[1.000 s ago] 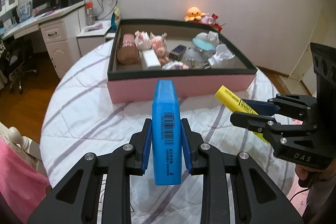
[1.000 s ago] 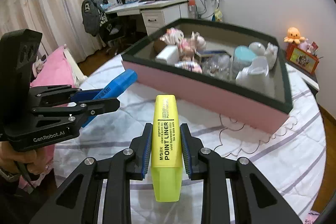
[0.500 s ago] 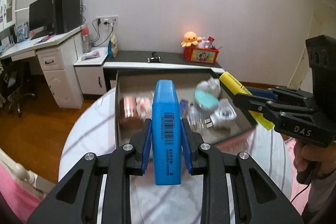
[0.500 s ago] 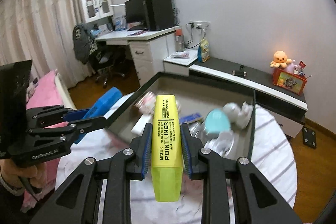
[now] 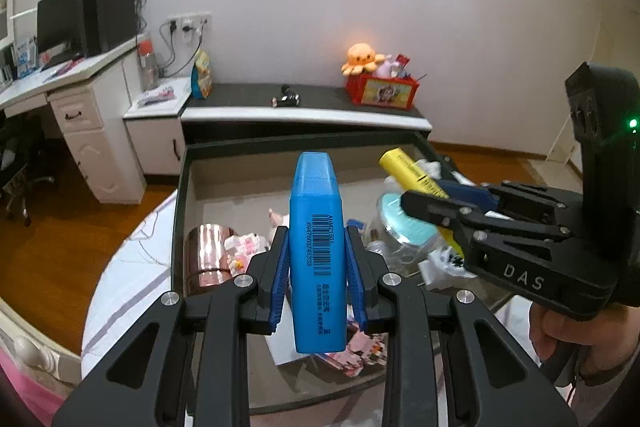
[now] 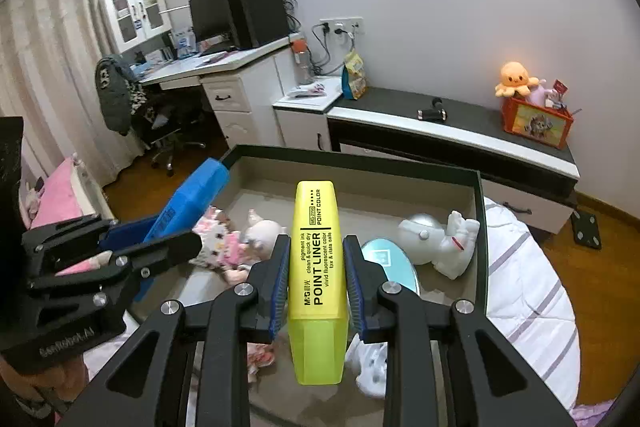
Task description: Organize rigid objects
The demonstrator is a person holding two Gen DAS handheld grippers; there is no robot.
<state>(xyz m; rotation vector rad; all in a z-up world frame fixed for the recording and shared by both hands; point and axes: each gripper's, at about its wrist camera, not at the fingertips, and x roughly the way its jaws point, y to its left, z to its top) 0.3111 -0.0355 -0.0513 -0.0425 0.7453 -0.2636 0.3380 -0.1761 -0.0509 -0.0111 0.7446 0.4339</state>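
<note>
Left gripper (image 5: 316, 283) pinching blue plastic highlighter (image 5: 317, 251), right gripper (image 6: 316, 283) pinching yellow plastic highlighter (image 6: 316, 279) — both carried from the near tablecloth to above the dark-rimmed cardboard tray (image 6: 481, 227) — likely ready to drop in.

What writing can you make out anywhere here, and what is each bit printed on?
"POINT LINER", "POINT COLOR", "pigment ink clean & quick dry": yellow highlighter.
"AHM21501", barcode digits roughly "6947503745233": blue highlighter; its smaller print is unreadable.
"DAS": right gripper body.
"GenRobot.AI", blurred: left gripper body.
Desk items, orange box: too small.
</note>
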